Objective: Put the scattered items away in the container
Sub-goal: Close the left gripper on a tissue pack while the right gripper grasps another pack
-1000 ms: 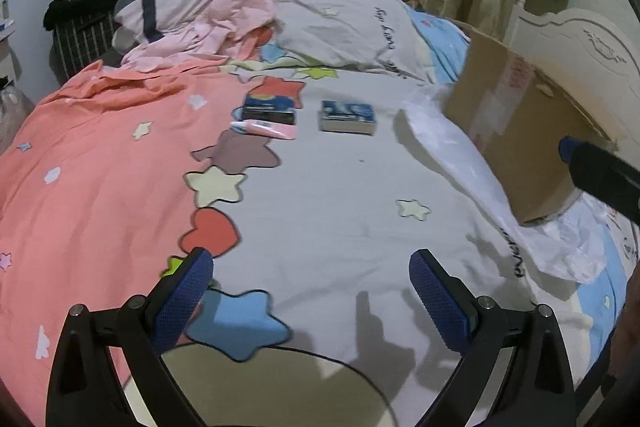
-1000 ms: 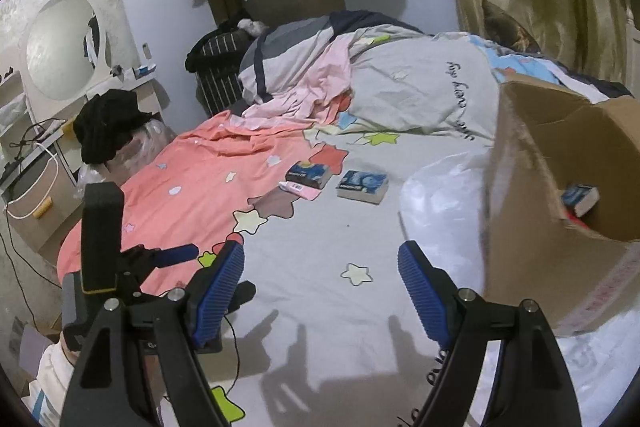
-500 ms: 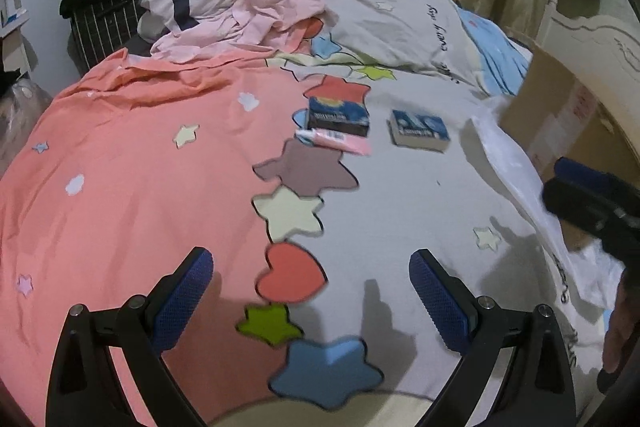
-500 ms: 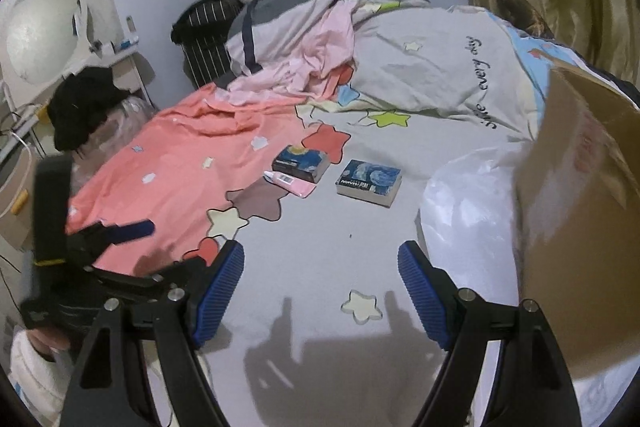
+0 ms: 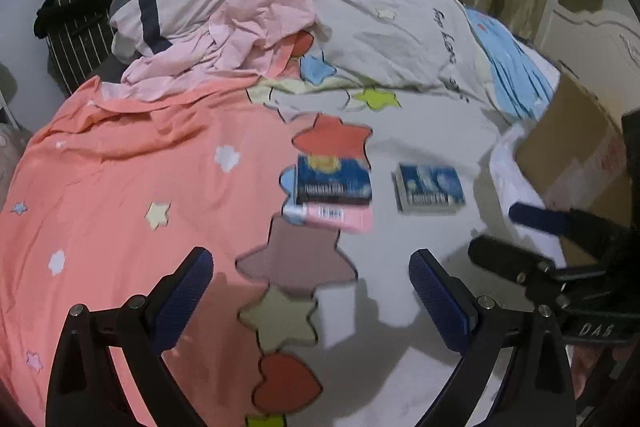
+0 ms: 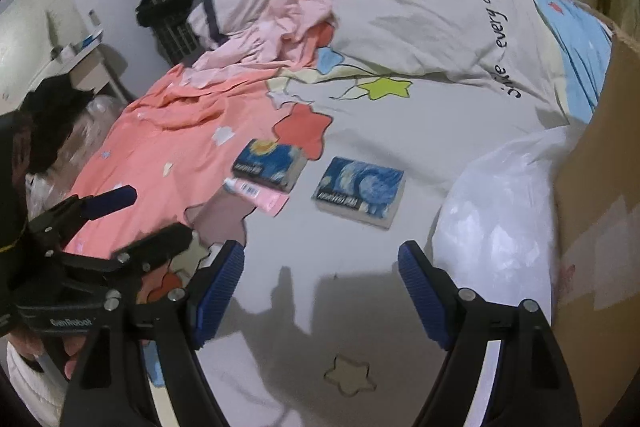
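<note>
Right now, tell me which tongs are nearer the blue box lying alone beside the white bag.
Right. The right tongs are open with the lone blue box straight ahead between their tips. The left tongs, also open, face the pink tube instead, with the box off to their right.

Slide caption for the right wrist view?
Open right gripper approaches two blue boxes and pink tube on star-print bedsheet.
</note>
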`<state>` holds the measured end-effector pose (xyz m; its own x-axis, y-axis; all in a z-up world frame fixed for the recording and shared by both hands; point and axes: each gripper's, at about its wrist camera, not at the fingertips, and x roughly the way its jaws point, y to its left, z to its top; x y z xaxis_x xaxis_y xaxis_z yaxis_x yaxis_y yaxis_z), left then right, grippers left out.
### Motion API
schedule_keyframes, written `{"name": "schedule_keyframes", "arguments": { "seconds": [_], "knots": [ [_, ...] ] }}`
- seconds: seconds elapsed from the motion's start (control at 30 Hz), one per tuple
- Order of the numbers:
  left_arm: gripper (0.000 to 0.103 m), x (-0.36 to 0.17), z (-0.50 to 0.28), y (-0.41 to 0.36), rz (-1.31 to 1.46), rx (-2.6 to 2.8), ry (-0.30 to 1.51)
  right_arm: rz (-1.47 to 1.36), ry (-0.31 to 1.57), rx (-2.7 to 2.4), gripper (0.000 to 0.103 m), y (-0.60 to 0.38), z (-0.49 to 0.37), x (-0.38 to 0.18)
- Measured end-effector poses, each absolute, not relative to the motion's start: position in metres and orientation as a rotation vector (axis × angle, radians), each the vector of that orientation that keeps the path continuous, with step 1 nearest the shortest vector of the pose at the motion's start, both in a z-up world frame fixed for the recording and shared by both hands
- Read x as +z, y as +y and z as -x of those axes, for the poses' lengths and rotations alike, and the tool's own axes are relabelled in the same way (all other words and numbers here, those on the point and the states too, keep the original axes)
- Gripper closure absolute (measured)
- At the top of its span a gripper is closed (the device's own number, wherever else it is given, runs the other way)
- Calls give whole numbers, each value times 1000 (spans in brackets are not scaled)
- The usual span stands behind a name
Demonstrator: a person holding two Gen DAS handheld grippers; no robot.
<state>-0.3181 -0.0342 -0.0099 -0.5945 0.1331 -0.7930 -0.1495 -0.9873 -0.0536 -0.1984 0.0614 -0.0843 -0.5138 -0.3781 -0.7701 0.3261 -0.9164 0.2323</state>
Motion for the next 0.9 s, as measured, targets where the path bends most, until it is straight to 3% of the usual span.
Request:
{"name": "schedule_keyframes", "arguments": {
  "seconds": [0.4,0.9],
  "knots": [
    [2,-34,380,-36,1441,2598,-57,-1301,-65,-2429,26,53,241,-95],
    [2,-59,414,-26,1497,2572,-30,-1240,-39,-2543,26,47,251,-107]
  ]
}}
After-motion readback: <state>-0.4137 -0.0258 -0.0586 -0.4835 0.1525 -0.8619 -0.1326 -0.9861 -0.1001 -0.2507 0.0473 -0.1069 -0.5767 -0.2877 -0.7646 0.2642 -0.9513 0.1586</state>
